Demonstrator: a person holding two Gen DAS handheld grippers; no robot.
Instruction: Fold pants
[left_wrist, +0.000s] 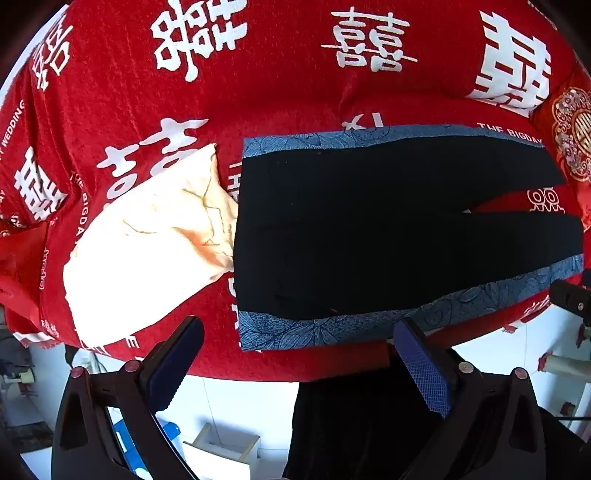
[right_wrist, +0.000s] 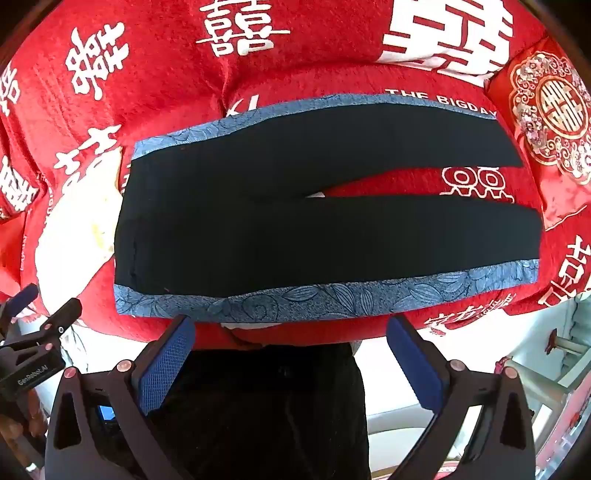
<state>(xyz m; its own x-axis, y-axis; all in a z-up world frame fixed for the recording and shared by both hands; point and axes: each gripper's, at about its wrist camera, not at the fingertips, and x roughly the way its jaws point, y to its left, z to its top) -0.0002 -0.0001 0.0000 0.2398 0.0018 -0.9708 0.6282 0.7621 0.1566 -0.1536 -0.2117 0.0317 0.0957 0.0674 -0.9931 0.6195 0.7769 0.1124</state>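
Black pants (left_wrist: 369, 229) (right_wrist: 295, 229) with blue leaf-patterned side stripes lie flat on a red bedspread (left_wrist: 258, 74) (right_wrist: 166, 110), waistband to the left, both legs running right with a gap between them. My left gripper (left_wrist: 299, 332) hovers open above the near blue stripe close to the waistband end, nothing between its blue pads. My right gripper (right_wrist: 290, 328) is open too, over the middle of the near stripe at the bed's front edge. The left gripper's tip (right_wrist: 48, 317) shows at the left of the right wrist view.
A cream cloth (left_wrist: 147, 251) (right_wrist: 74, 229) lies left of the waistband, partly under it. A red embroidered cushion (right_wrist: 554, 118) (left_wrist: 570, 136) sits beyond the leg ends at the right. The person's dark trousers (right_wrist: 266, 406) stand against the bed edge. White floor and boxes (left_wrist: 221, 443) are below.
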